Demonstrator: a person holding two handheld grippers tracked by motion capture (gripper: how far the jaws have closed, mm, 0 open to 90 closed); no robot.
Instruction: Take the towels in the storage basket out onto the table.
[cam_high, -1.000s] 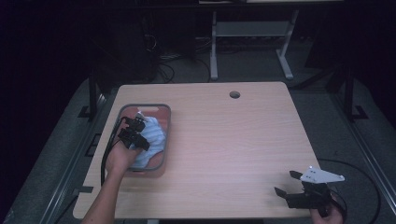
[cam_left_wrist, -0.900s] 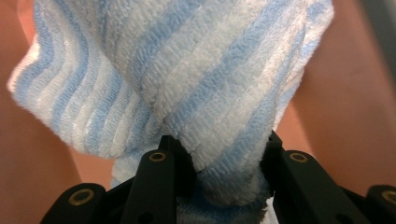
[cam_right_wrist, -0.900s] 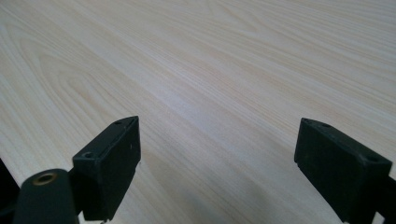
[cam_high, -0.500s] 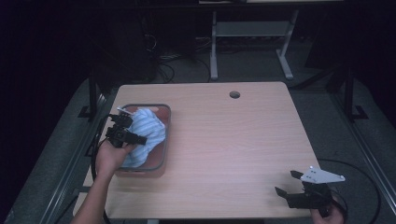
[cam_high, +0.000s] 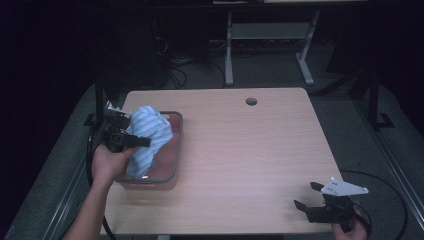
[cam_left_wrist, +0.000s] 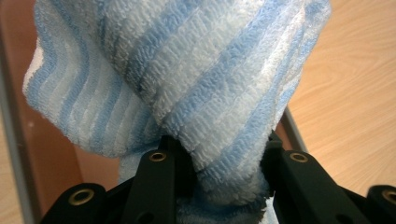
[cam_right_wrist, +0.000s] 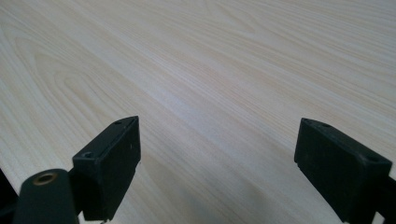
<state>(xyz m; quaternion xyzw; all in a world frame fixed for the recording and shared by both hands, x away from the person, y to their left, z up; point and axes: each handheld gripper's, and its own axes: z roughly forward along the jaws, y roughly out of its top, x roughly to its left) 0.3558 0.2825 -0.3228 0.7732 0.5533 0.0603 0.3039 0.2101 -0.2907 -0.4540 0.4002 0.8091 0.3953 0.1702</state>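
Note:
A blue-and-white striped towel (cam_high: 149, 137) hangs bunched above a clear tray (cam_high: 173, 150) with a reddish floor at the table's left side. My left gripper (cam_high: 142, 142) is shut on the towel, holding it partly lifted out of the tray. In the left gripper view the towel (cam_left_wrist: 187, 88) drapes over both black jaws, pinched between them, with the tray wall (cam_left_wrist: 11, 140) behind. My right gripper (cam_high: 306, 196) rests low at the table's front right corner, open, with bare wood between its jaws (cam_right_wrist: 217, 163).
The wooden table (cam_high: 250, 150) has a round cable hole (cam_high: 251, 101) near its far edge. A metal stand and cables sit on the dark floor behind. The tray lies close to the table's left edge.
My left gripper has pulled back to the left and upward, lifting the towel from lying in the tray to hanging above it. The right gripper has stayed in place.

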